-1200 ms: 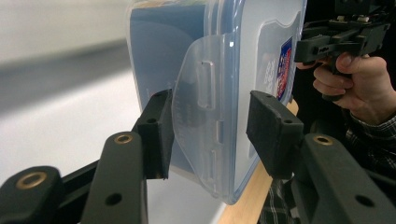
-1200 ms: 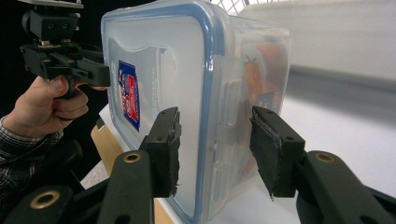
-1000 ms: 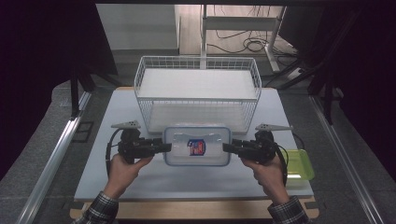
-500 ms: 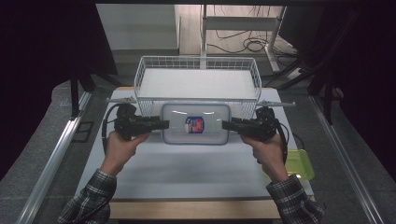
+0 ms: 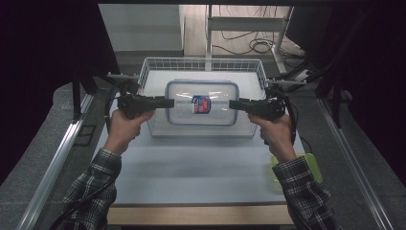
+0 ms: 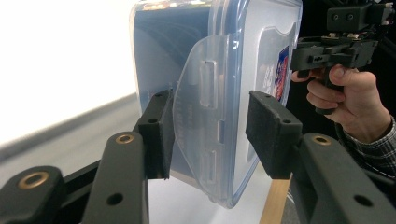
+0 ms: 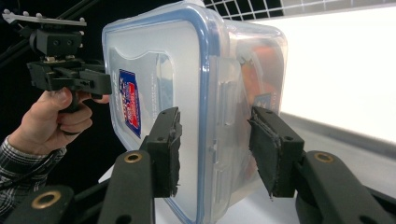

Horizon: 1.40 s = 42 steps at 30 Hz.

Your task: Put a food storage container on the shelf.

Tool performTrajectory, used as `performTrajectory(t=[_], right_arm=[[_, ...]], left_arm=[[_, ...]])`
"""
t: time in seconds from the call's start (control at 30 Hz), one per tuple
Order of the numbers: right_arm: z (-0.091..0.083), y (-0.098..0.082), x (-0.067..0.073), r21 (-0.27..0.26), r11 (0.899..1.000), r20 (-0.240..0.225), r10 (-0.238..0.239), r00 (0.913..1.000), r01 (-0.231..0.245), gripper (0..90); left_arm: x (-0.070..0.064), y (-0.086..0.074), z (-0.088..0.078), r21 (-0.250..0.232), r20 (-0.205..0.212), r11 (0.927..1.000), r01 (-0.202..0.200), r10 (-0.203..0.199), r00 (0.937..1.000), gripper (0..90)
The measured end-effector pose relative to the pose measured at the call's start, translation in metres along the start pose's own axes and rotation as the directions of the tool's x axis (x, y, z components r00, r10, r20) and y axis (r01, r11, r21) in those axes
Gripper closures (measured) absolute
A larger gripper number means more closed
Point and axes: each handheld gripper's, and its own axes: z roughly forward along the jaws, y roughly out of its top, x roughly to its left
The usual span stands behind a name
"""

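The clear lidded plastic container [image 5: 202, 103] hangs above the white wire basket [image 5: 152, 65], carried level between both claws. The left claw [image 5: 168, 102] pinches the container's left end across its latch flap [image 6: 203, 121]; the right claw [image 5: 234, 104] pinches the opposite end. A green lid [image 5: 312, 165] lies on the bench [image 5: 191, 172] beside the person's right sleeve.
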Motion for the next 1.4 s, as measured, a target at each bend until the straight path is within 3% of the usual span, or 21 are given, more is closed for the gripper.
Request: performTrajectory(t=[0.27,0.57,0.83,0.97,1.17,1.4], right_arm=[[0.005,0.026,-0.007,-0.01,1.0,0.01,0.003,1.0,-0.003,54.2],[0.014,0.047,-0.02,-0.02,0.999,0.008,0.037,0.9993,-0.037,53.5],[0.023,0.056,-0.031,-0.031,0.998,0.026,0.061,0.9978,-0.06,52.7],[0.025,0.057,-0.033,-0.031,0.998,0.03,0.053,0.9982,-0.052,52.0],[0.027,0.056,-0.029,-0.041,0.999,0.059,0.025,0.998,-0.023,50.3],[0.028,0.054,-0.03,-0.058,0.998,0.062,0.022,0.9978,-0.018,50.0]], left_arm=[[0.008,0.023,0.003,-0.008,-0.001,0.9999,0.007,-0.007,1.0,53.3],[0.018,0.043,0.008,-0.016,-0.023,0.9998,0.012,-0.012,0.9997,53.2],[0.03,0.046,0.016,-0.05,-0.015,0.9974,0.052,-0.053,0.9985,53.2],[0.031,0.046,0.016,-0.061,-0.025,0.9977,0.029,-0.03,0.9992,52.8],[0.025,0.045,0.021,-0.086,-0.091,0.9963,-0.008,0.001,0.9958,47.7],[0.026,0.043,0.022,-0.095,-0.088,0.9955,-0.006,-0.002,0.9962,47.5]])
